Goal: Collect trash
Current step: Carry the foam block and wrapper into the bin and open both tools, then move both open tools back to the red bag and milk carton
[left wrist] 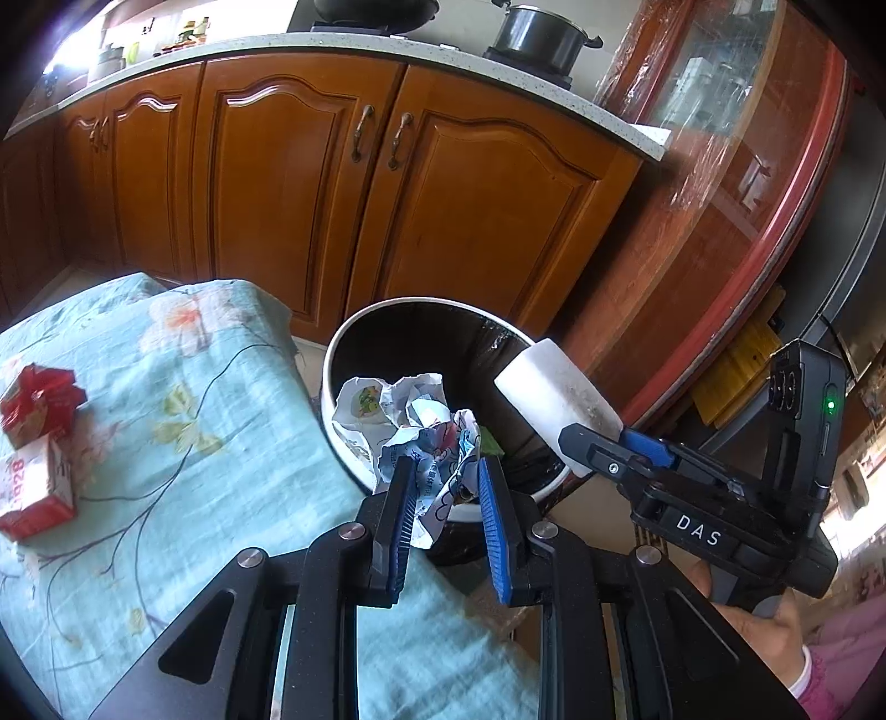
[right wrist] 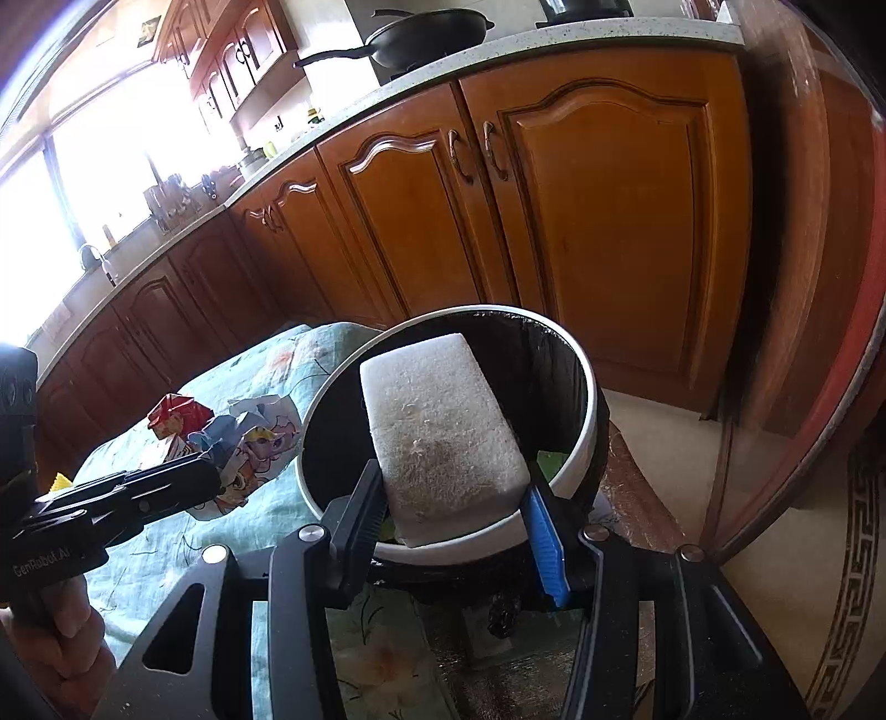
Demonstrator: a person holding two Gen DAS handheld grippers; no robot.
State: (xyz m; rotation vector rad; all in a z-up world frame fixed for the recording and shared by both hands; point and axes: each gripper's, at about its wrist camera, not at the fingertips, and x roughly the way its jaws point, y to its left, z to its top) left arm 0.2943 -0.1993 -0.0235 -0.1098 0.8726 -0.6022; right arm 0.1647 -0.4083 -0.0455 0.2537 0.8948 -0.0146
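Both hand-held grippers grip trash over the bin (left wrist: 354, 332): left (left wrist: 446, 487) crumpled paper (left wrist: 432, 443), right (right wrist: 454, 509) white foam block (right wrist: 443, 426).

Shown: two grippers, left (left wrist: 446, 493) and right (right wrist: 451, 512); one white foam block (right wrist: 443, 426); one crumpled printed wrapper (left wrist: 429, 443); one round bin (left wrist: 338, 354); two red cartons (left wrist: 36, 448); one wok (right wrist: 426, 33); one lidded pot (left wrist: 537, 33).

Both wrist views look down, sharing the bin (left wrist: 354, 332).
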